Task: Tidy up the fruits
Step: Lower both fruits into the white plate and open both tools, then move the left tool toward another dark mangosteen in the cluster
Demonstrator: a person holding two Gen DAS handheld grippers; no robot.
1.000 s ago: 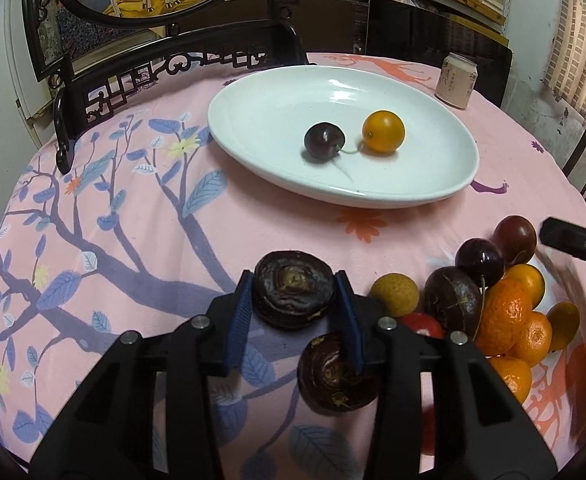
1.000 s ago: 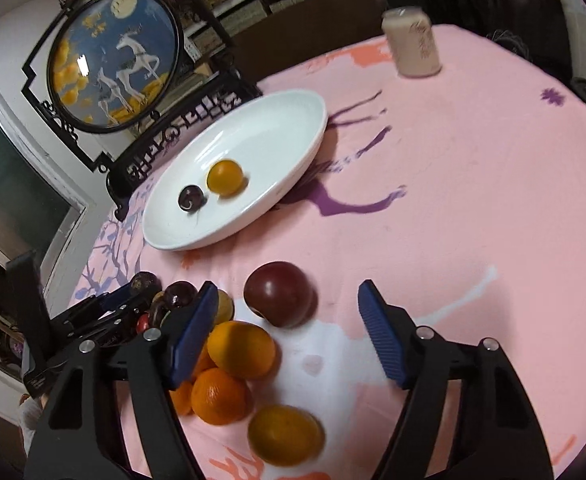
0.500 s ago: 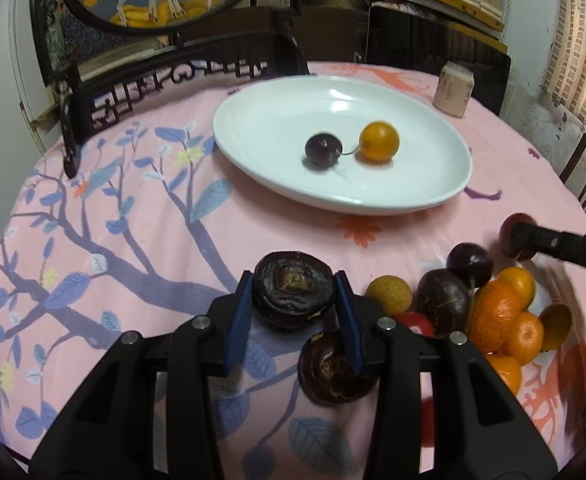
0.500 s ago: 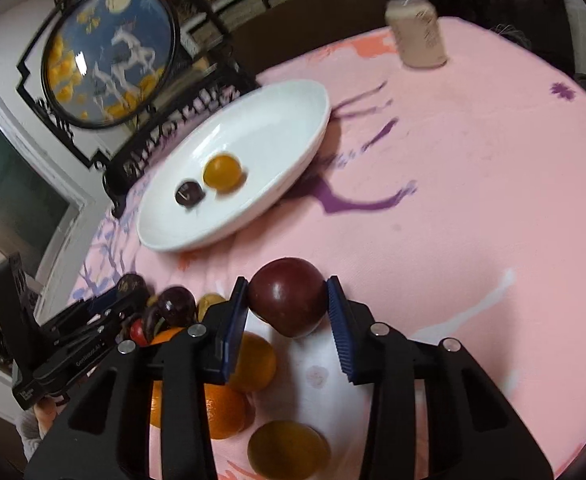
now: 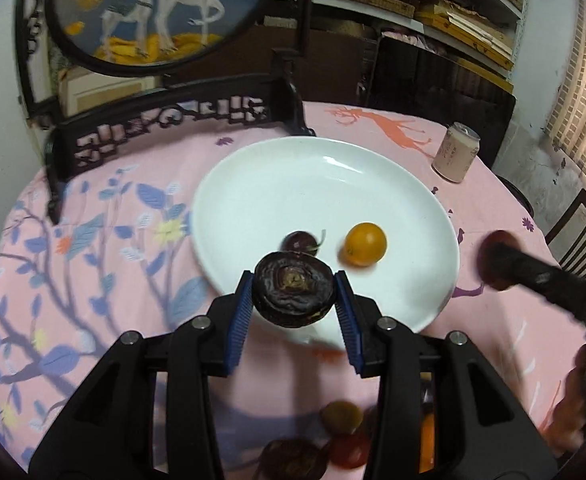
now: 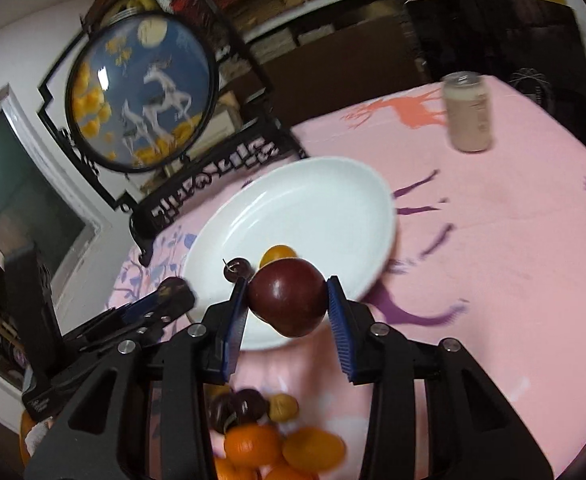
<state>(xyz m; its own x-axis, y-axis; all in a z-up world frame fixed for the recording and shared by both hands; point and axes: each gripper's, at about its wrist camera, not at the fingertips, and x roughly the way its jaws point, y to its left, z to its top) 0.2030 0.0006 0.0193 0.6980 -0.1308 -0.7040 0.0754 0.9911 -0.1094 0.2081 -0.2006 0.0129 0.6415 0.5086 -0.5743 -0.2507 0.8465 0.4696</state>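
My left gripper [image 5: 295, 298] is shut on a dark wrinkled fruit [image 5: 293, 294], lifted above the near rim of the white plate [image 5: 277, 184]. On the plate lie a dark cherry [image 5: 299, 241] and a small orange fruit [image 5: 365, 244]. My right gripper [image 6: 289, 304] is shut on a dark red plum [image 6: 289, 296], also held up over the plate [image 6: 313, 208]. The right gripper [image 5: 501, 266] with its plum shows at the right of the left wrist view. A pile of oranges and dark fruits [image 6: 261, 436] lies on the cloth below both grippers.
A pale drink can [image 5: 455, 152] stands behind the plate at the right. A black carved stand [image 5: 165, 120] with a round deer picture runs along the table's far left. A chair back [image 5: 581, 224] is beyond the right edge. A pink patterned cloth covers the table.
The right gripper closed on the red plum and lifted it. Both grippers rose and moved forward toward the plate with their fruits; the fruit pile dropped low in both views.
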